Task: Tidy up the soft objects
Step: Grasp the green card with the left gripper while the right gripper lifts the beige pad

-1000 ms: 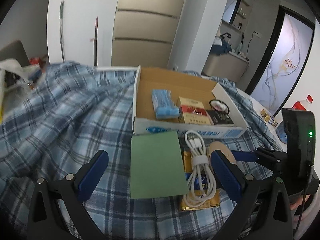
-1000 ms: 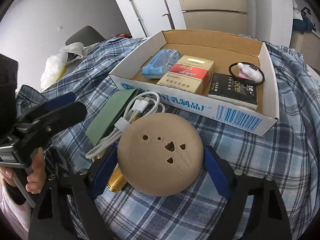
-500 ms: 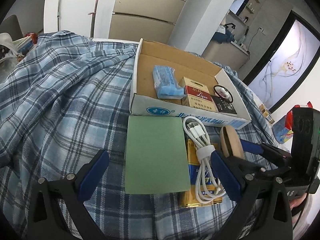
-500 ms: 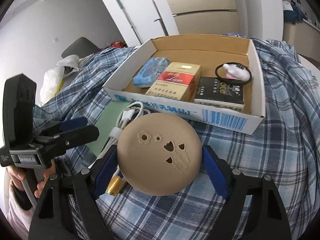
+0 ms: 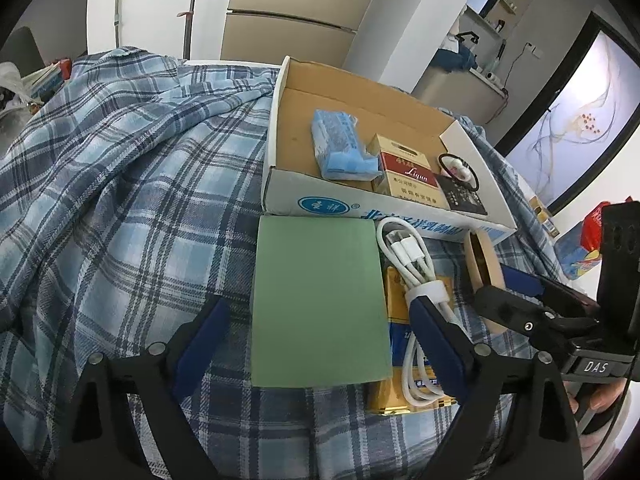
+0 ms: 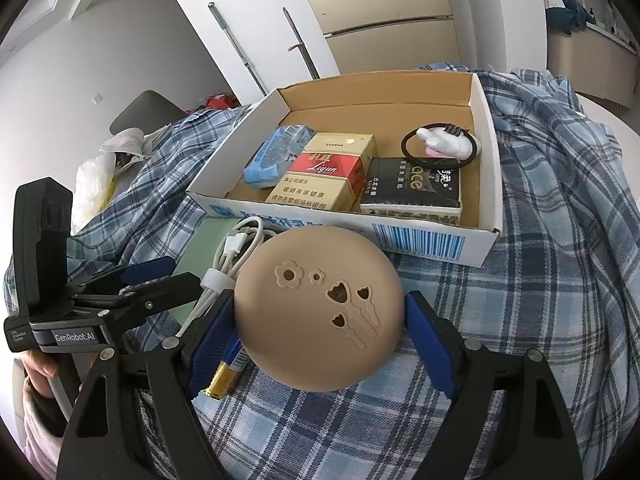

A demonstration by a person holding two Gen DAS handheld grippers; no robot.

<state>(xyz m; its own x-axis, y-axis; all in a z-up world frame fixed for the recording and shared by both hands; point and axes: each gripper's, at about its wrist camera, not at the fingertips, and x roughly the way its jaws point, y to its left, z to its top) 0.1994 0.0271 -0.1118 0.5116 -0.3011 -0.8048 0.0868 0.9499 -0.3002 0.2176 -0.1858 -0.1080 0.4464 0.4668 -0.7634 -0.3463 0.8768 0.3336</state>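
Note:
My right gripper [image 6: 320,328] is shut on a round tan disc [image 6: 320,304] with flower cut-outs, held above the plaid cloth just in front of the cardboard box [image 6: 420,240]. In the left wrist view the disc [image 5: 486,268] shows edge-on at the right. My left gripper [image 5: 320,344] is open and empty, its fingers either side of a green flat pad [image 5: 320,300]. A coiled white cable [image 5: 412,276] lies on a gold pack [image 5: 400,360] beside the pad. The box [image 5: 360,208] holds a blue tissue pack [image 5: 340,144], a red-and-gold carton [image 5: 408,172], a black box [image 5: 464,200] and a hair tie [image 5: 458,166].
A blue plaid cloth [image 5: 120,200] covers the surface. A chair and bags [image 6: 120,136] stand at the far left. Cabinets [image 5: 300,20] and a doorway [image 5: 580,120] lie behind. A colourful packet [image 5: 580,248] sits at the right edge.
My left gripper has come closer over the green pad. My right gripper has lifted the tan disc slightly and moved it toward the box.

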